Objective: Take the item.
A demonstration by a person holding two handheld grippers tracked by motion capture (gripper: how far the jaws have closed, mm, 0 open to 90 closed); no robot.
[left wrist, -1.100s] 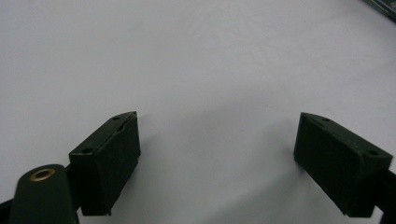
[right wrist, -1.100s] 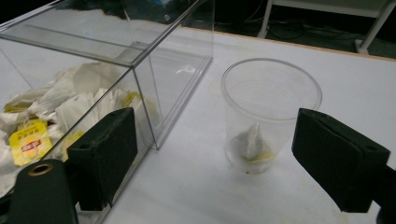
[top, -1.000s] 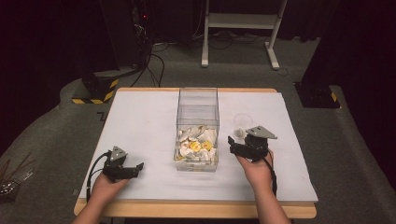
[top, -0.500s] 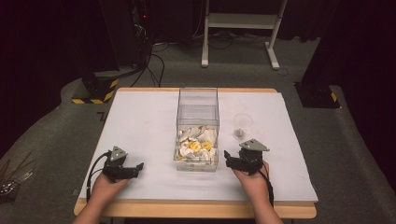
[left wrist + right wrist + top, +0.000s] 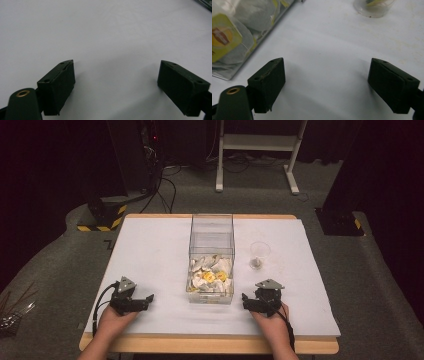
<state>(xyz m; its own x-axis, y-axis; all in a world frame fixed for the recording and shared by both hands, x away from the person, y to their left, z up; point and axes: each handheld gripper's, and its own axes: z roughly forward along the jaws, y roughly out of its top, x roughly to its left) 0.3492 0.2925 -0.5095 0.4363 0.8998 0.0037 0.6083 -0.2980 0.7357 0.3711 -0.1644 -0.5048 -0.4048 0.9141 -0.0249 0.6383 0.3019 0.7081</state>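
At the desk's point(image 5: 150, 245) 5 o'clock edge, the right gripper point(image 5: 252, 303) has been drawn back from the plastic cup point(image 5: 260, 255), now apart at 12 o'clock. Both grippers, left gripper point(image 5: 142, 301) included, are held low, fingers spread empty beside the clear box point(image 5: 212, 240) of tea bags point(image 5: 210, 276).

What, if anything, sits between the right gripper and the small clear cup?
Nothing visible does. Bare white table lies between the right gripper and the clear cup; the box of tea bags stands off to the gripper's left.

Overhead forward-down — gripper views close above table point(image 5: 150, 245)
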